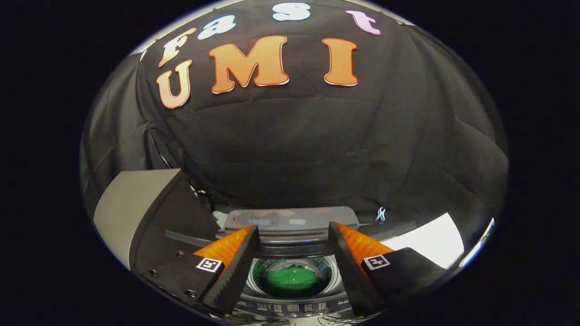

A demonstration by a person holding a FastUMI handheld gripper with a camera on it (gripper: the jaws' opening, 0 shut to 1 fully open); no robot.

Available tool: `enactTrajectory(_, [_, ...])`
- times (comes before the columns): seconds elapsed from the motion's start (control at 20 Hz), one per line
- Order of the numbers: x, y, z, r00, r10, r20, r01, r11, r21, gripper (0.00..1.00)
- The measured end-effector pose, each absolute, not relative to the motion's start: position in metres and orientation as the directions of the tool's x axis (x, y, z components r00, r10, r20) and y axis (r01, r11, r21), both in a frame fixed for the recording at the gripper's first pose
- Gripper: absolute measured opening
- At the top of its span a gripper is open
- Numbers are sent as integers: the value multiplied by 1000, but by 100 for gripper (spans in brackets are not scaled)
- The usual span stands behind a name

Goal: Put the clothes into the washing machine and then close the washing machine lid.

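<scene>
A small top-loading washing machine (290, 308) stands below and just ahead of my fingers, its round drum open. A green garment (292, 280) lies inside the drum, seen between my fingers. The machine's lid (290, 220) stands raised at the far side of the drum, beyond the fingertips. My gripper (293, 231) hovers above the machine, open, with nothing between its fingers. A row of buttons runs along the machine's near rim.
A grey and black box-shaped object (136, 213) stands left of the machine. A white surface (430, 242) lies to the right. A black cloth wall (317, 149) hangs close behind the machine.
</scene>
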State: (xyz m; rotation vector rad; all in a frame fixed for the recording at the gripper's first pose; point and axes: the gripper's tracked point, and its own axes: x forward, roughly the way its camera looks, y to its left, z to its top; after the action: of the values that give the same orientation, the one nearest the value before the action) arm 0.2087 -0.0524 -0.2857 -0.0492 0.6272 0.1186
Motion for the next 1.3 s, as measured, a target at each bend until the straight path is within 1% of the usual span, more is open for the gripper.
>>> enactTrajectory(0.1, [189,-58,-308,772,92,-629,-121,993,-4,98])
enactTrajectory(0.25, [170,-69,-323,757,71,-650,-121,992,-33,98])
enactTrajectory(0.45, [162,-91,-304,785,67,-616,-81,997,6,98])
enactTrajectory(0.85, [156,-144,-214,881,34,-471,-33,999,11,98])
enactTrajectory(1.1, [153,-179,-144,922,4,-388,1,1000,15,98])
enactTrajectory(1.3, [150,-193,-75,957,2,-291,1,1000,7,98])
